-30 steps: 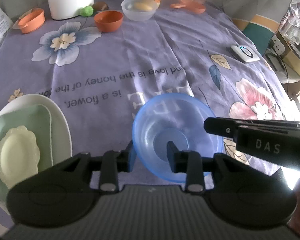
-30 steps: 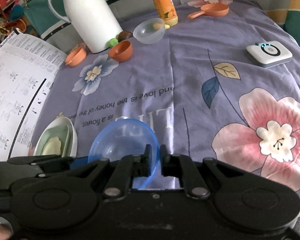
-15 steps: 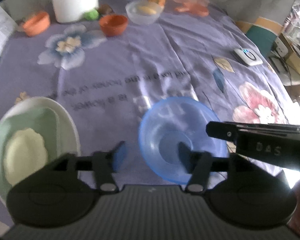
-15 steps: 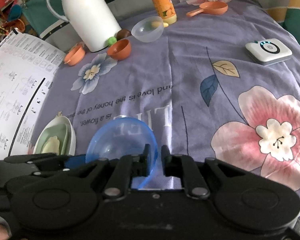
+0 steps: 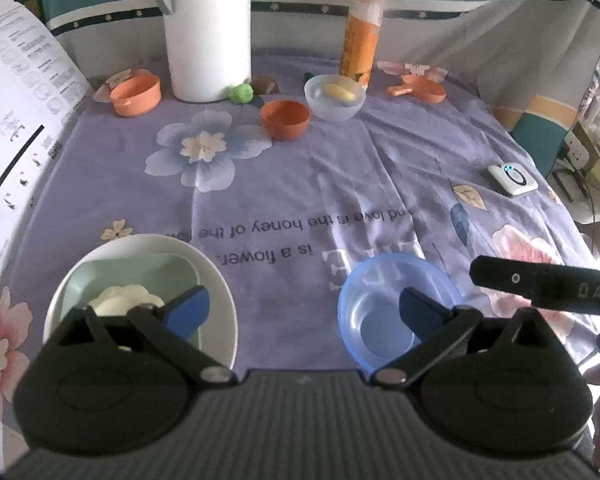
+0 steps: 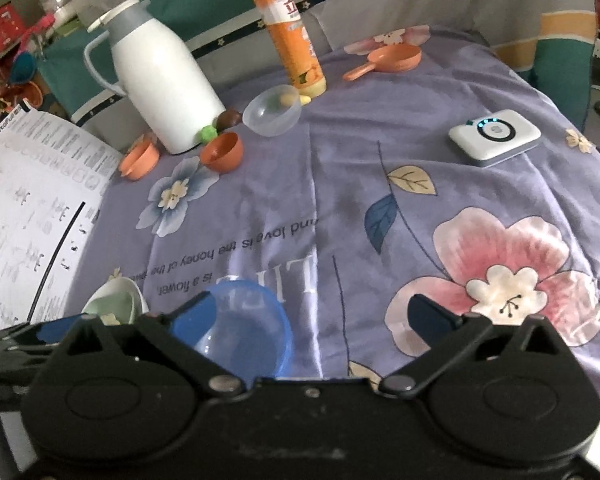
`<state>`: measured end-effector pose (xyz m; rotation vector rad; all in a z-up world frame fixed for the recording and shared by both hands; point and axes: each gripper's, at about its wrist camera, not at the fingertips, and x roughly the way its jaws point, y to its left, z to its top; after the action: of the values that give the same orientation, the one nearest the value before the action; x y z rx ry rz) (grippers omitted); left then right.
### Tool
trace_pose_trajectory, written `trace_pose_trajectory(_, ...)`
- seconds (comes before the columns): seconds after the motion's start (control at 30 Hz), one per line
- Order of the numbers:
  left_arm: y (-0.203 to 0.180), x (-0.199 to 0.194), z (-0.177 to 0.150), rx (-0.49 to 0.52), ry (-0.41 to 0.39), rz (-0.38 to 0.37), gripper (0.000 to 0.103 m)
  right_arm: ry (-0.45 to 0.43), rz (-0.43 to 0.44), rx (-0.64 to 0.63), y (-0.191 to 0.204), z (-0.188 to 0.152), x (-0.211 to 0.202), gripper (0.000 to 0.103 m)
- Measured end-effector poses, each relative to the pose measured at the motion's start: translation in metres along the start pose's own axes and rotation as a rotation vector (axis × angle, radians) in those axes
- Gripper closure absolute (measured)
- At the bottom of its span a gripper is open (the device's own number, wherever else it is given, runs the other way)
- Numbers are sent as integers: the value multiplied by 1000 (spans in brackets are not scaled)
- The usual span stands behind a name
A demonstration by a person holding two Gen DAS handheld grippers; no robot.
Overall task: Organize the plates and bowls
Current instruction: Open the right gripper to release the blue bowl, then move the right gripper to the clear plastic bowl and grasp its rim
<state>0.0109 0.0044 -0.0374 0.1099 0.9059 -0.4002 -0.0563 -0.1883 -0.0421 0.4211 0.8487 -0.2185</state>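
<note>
Blue see-through plastic bowl (image 5: 396, 312) sits on the purple flowered cloth (image 5: 320, 184), let go; left gripper (image 5: 304, 312) and right gripper (image 6: 312, 316) jaws just swung wide, pinching nothing.

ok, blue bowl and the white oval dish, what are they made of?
Blue bowl: looks like thin translucent plastic, glossy; the cloth's print shows through its wall. White oval dish: opaque, smooth, slightly shiny rim; could be melamine, plastic or ceramic, the look leaves it open.
</note>
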Motion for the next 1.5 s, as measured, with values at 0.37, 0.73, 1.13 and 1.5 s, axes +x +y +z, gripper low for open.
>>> trace_pose_trajectory(0.37, 5, -5, 2, 13, -21, 15, 0, -3, -9, -2, -7, 7, -9, 0)
trace_pose_trajectory(0.73, 12, 10, 41, 45, -60, 69, 0, -59, -70, -39, -17, 45, -1, 0)
trace_pose_trajectory(1.13, 23, 53, 114, 56, -135, 79, 0, -71, -68, -35, -21, 112, 45, 0)
trace_pose_trajectory(1.5, 17, 121, 175, 60, -124, 84, 5, -117, -39, -24, -9, 172, 109, 16)
